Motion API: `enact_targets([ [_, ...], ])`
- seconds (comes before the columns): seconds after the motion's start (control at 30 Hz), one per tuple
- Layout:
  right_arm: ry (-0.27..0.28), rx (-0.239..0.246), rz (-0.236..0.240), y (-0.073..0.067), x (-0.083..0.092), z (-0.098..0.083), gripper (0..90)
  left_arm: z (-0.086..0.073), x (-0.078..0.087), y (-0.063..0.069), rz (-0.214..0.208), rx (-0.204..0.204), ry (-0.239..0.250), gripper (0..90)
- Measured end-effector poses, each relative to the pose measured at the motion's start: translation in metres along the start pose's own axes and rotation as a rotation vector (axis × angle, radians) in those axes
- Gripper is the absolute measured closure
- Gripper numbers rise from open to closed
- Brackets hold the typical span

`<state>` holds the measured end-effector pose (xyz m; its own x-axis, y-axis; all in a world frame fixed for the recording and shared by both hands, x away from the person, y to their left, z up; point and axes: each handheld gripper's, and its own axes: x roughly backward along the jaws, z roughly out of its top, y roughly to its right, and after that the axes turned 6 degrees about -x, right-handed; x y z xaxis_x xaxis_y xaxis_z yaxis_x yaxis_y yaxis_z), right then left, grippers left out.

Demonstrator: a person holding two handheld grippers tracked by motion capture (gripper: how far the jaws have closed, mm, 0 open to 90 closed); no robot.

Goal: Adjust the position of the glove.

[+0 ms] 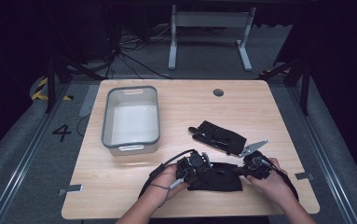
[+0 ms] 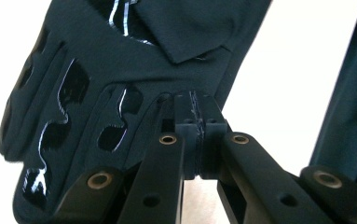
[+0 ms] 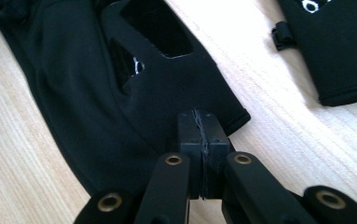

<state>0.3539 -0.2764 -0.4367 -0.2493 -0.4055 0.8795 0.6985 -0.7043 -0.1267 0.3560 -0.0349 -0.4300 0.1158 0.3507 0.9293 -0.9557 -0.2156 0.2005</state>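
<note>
A black glove [image 1: 216,176] lies at the near edge of the wooden table [image 1: 176,107], between the two hands, and it is gripped at both ends. The left gripper [image 1: 203,164] is clamped on the fabric at the glove's left end; in the left gripper view its jaws are seen pressed together with cloth [image 2: 120,70] pinched between them. The right gripper [image 1: 240,171] is clamped on the right end in the same manner; in the right gripper view the jaws are closed tight on an edge of the glove [image 3: 134,107].

The step in hand is judged to be the handling of this glove with both grippers, either to spread it flat or to lift it. If the glove is meant for the tub, the next move calls for both grips to be kept firm while the glove is raised clear of the table and carried far and left; an uneven lift could let one end slip out.

Counted: two black gloves, the held one and a second glove [image 1: 220,136] lying free just beyond it, a little to the right; one grey-rimmed white tub [image 1: 107,122] on the far left part of the table, with nothing seen inside; two grippers; one table.
</note>
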Motion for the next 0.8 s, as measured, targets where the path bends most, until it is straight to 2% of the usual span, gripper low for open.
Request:
enact_targets([
  [0.07,0.004,-0.008,-0.003,0.001,0.0,0.001,90.0,0.001,0.0,0.002,-0.005,-0.016,-0.01,88.4],
  [0.33,0.002,-0.006,0.001,0.003,-0.001,0.001,90.0,0.002,-0.001,0.005,-0.006,-0.019,-0.006,85.9],
  [0.4,0.002,-0.007,0.004,0.003,-0.001,0.001,90.0,0.002,-0.001,0.006,-0.008,-0.01,0.005,83.3],
  [0.53,0.006,-0.008,-0.003,0.003,0.001,0.001,90.0,0.003,0.003,0.007,0.007,-0.019,0.015,78.1],
  [0.6,0.008,-0.006,-0.003,0.002,0.002,0.001,90.0,0.002,0.011,0.008,0.008,-0.029,0.038,76.8],
  [0.67,0.05,-0.008,0.002,-0.001,0.013,0.002,90.0,0.0,0.023,0.008,0.013,-0.027,0.077,75.5],
  [0.8,0.086,-0.002,-0.015,-0.003,0.026,0.003,89.8,-0.009,0.05,0.006,0.049,-0.001,0.143,74.2],
])
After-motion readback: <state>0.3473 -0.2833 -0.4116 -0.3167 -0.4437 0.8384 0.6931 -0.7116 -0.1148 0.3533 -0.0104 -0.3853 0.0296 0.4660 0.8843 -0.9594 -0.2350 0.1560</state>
